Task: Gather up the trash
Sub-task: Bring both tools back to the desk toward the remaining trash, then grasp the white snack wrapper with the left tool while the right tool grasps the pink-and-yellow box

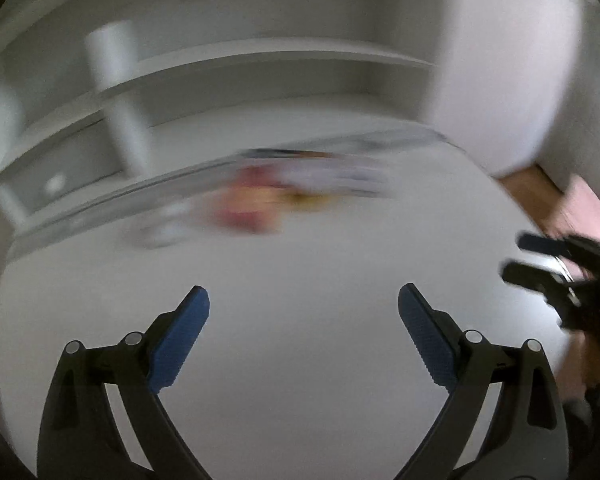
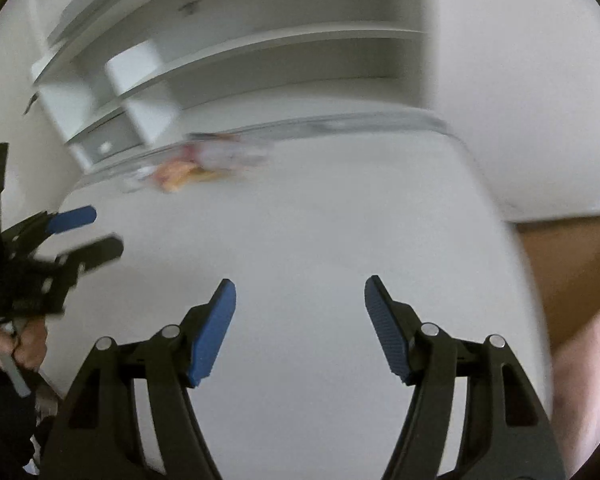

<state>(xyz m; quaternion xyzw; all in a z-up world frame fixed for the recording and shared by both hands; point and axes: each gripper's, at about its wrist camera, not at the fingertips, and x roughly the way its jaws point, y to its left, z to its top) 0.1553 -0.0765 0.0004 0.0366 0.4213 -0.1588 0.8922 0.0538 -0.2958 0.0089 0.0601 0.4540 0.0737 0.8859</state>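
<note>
Left gripper (image 1: 304, 300) jaws spread wide, nothing between the ribbed blue pads (image 1: 184, 340); right gripper (image 2: 300, 292) also parted and empty. Both hang above the bare near half of the white table (image 1: 300, 248); the trash (image 1: 260, 200) lies well ahead at the far edge, a blurred heap of red, yellow and pale wrappers, likely thin and crinkly. Judged best: approach low, pinch one wrapper by a raised fold, keep the two grippers apart. White shelving (image 1: 260, 60) behind; smooth matte tabletop.
</note>
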